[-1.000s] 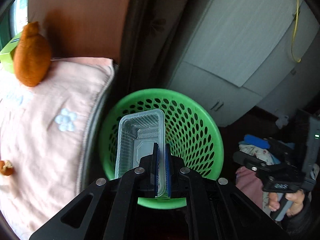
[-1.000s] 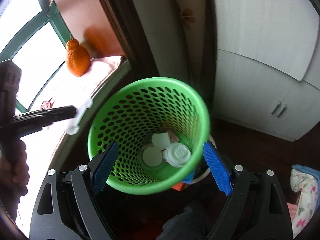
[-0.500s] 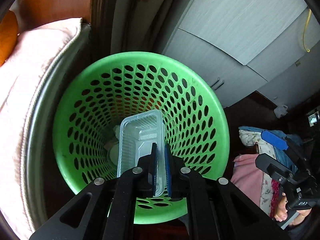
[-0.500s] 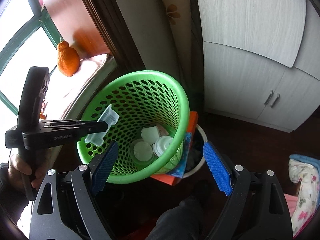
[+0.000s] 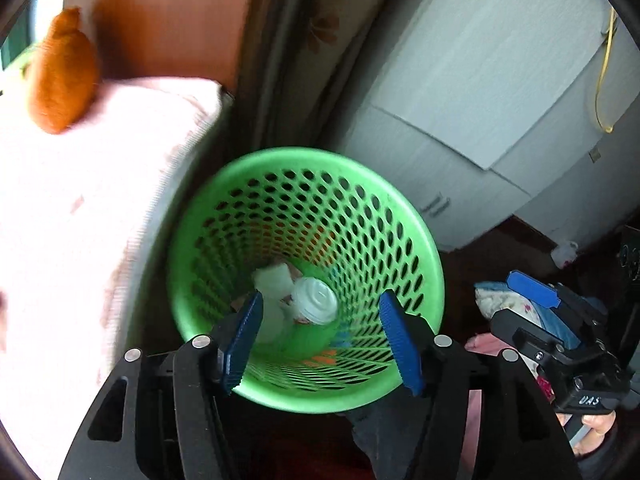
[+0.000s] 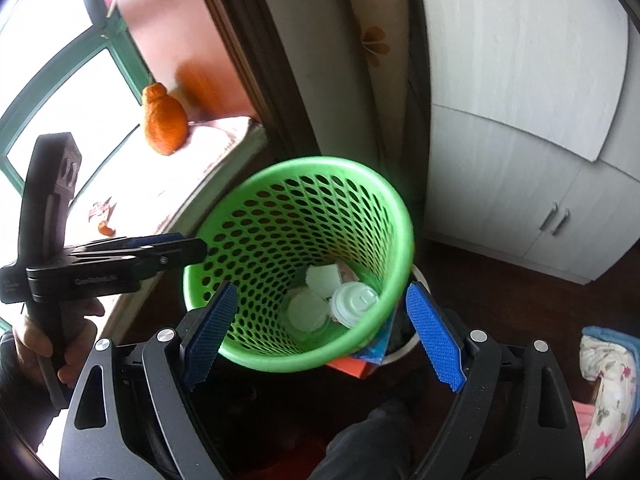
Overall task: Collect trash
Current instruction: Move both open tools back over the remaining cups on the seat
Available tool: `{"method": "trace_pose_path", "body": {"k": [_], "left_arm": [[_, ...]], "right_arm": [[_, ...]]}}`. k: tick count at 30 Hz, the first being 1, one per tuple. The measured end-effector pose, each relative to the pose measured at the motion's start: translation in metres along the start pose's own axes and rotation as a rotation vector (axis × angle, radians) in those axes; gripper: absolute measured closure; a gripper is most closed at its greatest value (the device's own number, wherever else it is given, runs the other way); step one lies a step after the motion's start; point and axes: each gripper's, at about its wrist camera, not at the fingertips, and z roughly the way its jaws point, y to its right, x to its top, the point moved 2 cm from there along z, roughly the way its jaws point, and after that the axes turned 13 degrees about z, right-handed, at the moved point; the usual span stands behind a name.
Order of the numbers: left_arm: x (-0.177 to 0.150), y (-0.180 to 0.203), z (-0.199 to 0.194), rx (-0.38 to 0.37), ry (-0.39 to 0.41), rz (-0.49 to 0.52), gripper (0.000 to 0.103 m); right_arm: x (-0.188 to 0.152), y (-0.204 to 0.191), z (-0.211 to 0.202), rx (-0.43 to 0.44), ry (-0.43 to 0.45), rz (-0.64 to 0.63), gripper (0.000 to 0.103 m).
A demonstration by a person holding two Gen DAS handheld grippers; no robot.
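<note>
With both hand-held grippers empty, the left hand-held gripper (image 5: 320,338) and the right hand-held gripper (image 6: 324,334) spread wide above the green basket (image 5: 424,256) containing white cups and lids (image 5: 314,300), further trash would best be released over its centre.

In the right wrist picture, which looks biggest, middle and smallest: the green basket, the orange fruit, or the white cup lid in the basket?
1. Green basket, clearly largest.
2. Orange fruit.
3. White cup lid, only slightly smaller; the fruit sits farther from the camera, so these two are unsure.
</note>
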Motion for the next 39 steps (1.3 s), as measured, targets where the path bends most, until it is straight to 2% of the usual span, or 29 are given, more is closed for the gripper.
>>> {"method": "trace_pose_path", "body": {"k": [2,5,8,21,32,39], "left_arm": [[-0.003,-0.007,-0.022,0.039,0.043,-0.009,0.024],[-0.007,-0.021,-0.051,0.095,0.100,-0.022,0.012],[-0.013,-0.037,-0.079,0.134,0.151,-0.050,0.009],[-0.064,-0.103,-0.172,0.305,0.216,-0.181,0.008],[-0.118,-0.152,-0.236,0.444,0.238,-0.283,0.008],[-0.155,-0.177,-0.256,0.461,0.233,-0.372,0.008]], "right_arm": [[0.001,-0.007,-0.001,0.011,-0.002,-0.008,0.017],[0.003,-0.021,0.000,0.026,-0.004,-0.034,0.017],[0.004,-0.039,0.002,0.043,-0.010,-0.065,0.017],[-0.010,-0.144,0.023,0.167,-0.076,-0.224,0.017],[-0.050,-0.237,0.053,0.373,-0.218,-0.285,0.016],[-0.079,-0.283,0.076,0.483,-0.318,-0.285,0.015]]}}
